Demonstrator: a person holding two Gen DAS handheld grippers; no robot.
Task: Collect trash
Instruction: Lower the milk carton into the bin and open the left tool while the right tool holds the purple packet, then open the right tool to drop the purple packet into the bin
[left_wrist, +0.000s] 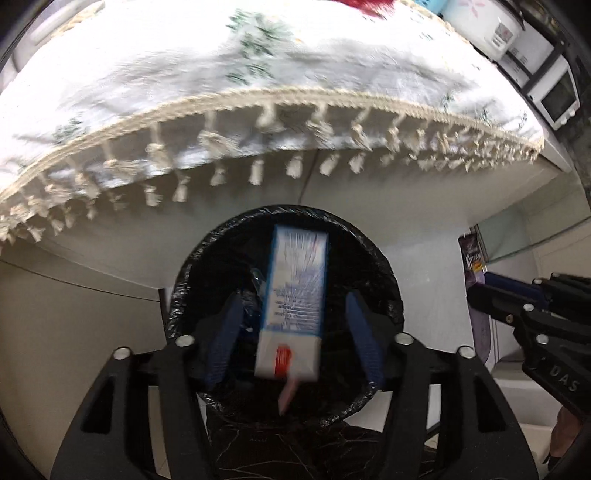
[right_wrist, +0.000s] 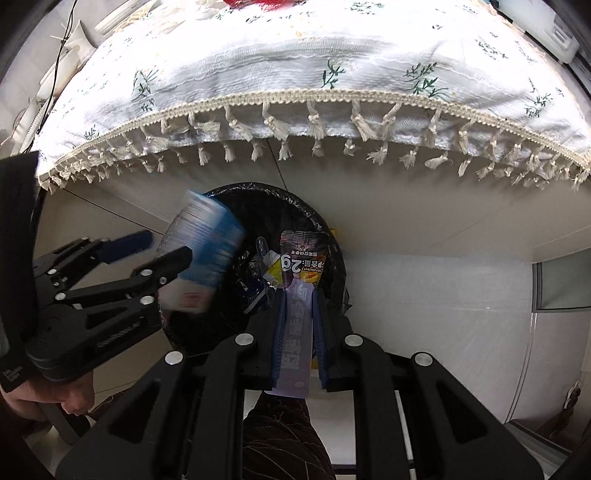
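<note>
A blue-and-white milk carton (left_wrist: 293, 295) with a red cap hangs blurred over the black-lined trash bin (left_wrist: 384, 266), between the pads of my left gripper (left_wrist: 294, 299). The pads stand apart from its sides, so that gripper is open. The right wrist view shows the same carton (right_wrist: 207, 236) at the left gripper (right_wrist: 168, 244), over the bin (right_wrist: 321, 225) rim. My right gripper (right_wrist: 300, 295) is shut on a purple snack packet (right_wrist: 303, 258), held above the bin's right side. The left wrist view shows that right gripper (left_wrist: 480, 291) and packet (left_wrist: 471, 254) at the right edge.
A table with a white floral tablecloth (right_wrist: 295, 62) and tassel fringe overhangs just behind the bin. A yellow wrapper (right_wrist: 275, 271) and clear plastic lie inside the bin. A rice cooker (left_wrist: 484, 26) and microwave (left_wrist: 557, 96) stand far right. A hand (right_wrist: 74, 398) holds the left gripper.
</note>
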